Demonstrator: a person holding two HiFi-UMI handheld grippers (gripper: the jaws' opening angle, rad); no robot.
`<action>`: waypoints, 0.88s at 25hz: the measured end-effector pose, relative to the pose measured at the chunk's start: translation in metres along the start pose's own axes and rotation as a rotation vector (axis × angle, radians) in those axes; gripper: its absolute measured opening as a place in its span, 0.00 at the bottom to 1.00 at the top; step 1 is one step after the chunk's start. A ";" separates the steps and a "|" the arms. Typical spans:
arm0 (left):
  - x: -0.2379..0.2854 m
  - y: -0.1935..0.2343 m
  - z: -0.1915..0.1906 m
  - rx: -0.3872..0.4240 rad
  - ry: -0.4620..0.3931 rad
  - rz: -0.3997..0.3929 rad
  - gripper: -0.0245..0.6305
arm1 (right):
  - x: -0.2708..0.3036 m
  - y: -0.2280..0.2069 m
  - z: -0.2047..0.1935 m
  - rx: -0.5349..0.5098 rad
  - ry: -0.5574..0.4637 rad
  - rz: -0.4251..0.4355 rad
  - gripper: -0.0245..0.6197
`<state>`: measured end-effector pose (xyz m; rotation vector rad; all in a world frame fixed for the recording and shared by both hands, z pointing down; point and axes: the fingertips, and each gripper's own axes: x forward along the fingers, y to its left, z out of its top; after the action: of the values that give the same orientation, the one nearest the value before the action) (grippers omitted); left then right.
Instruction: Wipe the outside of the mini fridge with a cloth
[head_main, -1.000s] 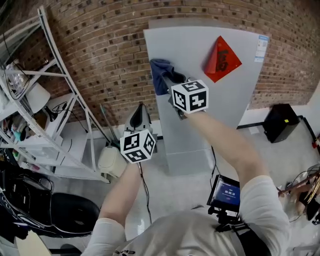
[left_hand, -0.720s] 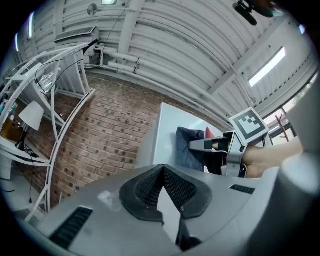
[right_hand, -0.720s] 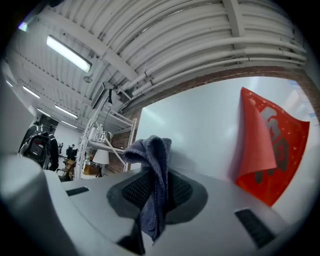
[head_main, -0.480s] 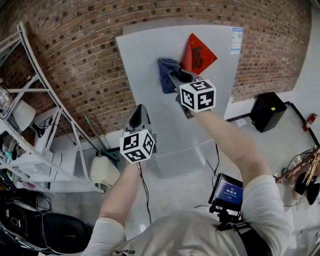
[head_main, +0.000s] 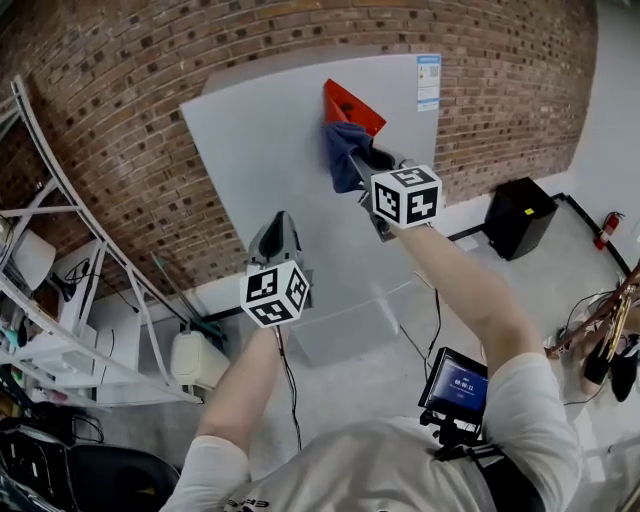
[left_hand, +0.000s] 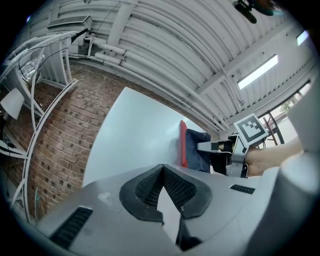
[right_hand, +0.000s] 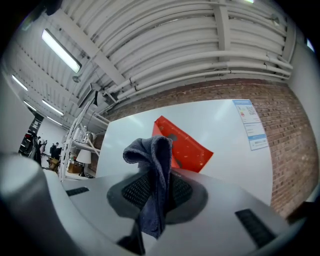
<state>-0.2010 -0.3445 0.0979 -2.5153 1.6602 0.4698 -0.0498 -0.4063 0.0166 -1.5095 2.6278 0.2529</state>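
Cloth (head_main: 343, 150) pressed high on the mini fridge (head_main: 260, 130) door

Right tongs (head_main: 366, 160) pinch the blue cloth at the lower edge of the red sticker (head_main: 347, 100); left tongs (head_main: 281, 222) hang lower, pressed together on nothing. Judged from here, the wipe goes best with flat, firm pressure and overlapping strokes, skirting the sticker so its edge does not lift.

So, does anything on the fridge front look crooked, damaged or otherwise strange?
Only the red paper square on the fridge: it sits on one corner, like a diamond, and the blue cloth in the right gripper covers part of it. I see no damage or spill.
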 end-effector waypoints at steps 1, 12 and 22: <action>0.004 -0.006 0.000 -0.001 0.000 -0.005 0.04 | -0.004 -0.009 0.001 0.000 -0.003 -0.008 0.13; 0.048 -0.069 -0.014 0.006 0.005 -0.018 0.04 | -0.038 -0.127 0.004 0.018 -0.011 -0.112 0.13; 0.079 -0.106 -0.028 0.006 0.010 0.011 0.04 | -0.064 -0.234 -0.023 0.073 0.026 -0.224 0.13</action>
<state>-0.0703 -0.3784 0.0910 -2.5102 1.6771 0.4532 0.1846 -0.4725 0.0281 -1.7727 2.4291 0.1181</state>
